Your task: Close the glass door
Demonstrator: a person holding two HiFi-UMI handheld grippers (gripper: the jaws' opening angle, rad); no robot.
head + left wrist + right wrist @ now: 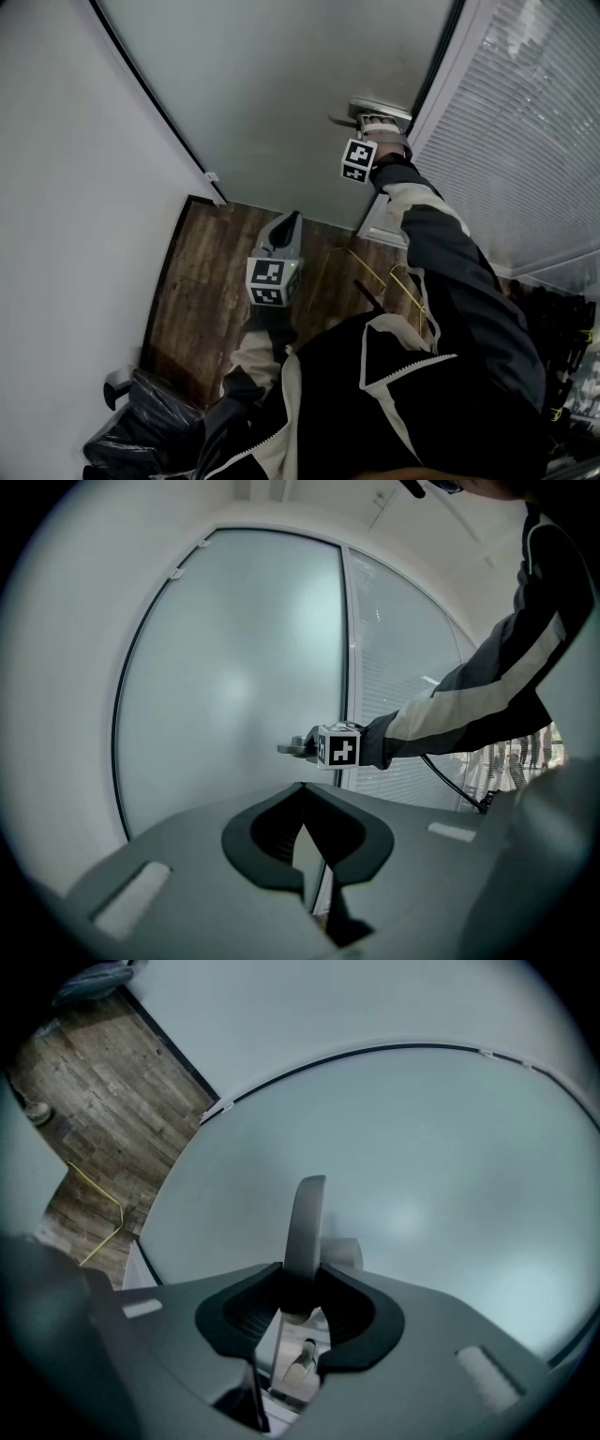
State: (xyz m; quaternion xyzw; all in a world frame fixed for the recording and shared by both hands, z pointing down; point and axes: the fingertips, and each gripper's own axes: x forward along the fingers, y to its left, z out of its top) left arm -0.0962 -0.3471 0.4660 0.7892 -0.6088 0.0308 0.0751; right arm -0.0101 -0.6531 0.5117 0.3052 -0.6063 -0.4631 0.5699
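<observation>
The frosted glass door [281,84] fills the top of the head view, with its metal lever handle [372,110] near the right edge. My right gripper [375,127] is shut on that handle. In the right gripper view the handle [306,1227] rises from between the pads of the right gripper [302,1302]. My left gripper [289,223] hangs lower and back from the door, pointing at it, apart from the glass. In the left gripper view the left gripper [309,850] shows a narrow gap with nothing in it, and the right gripper [323,747] is seen on the handle [292,750].
A white wall [66,187] stands at the left. A window with blinds [525,141] is to the right of the door frame. The wood floor [206,281] carries a yellow cable [375,272]. A black bag [150,417] lies at the lower left.
</observation>
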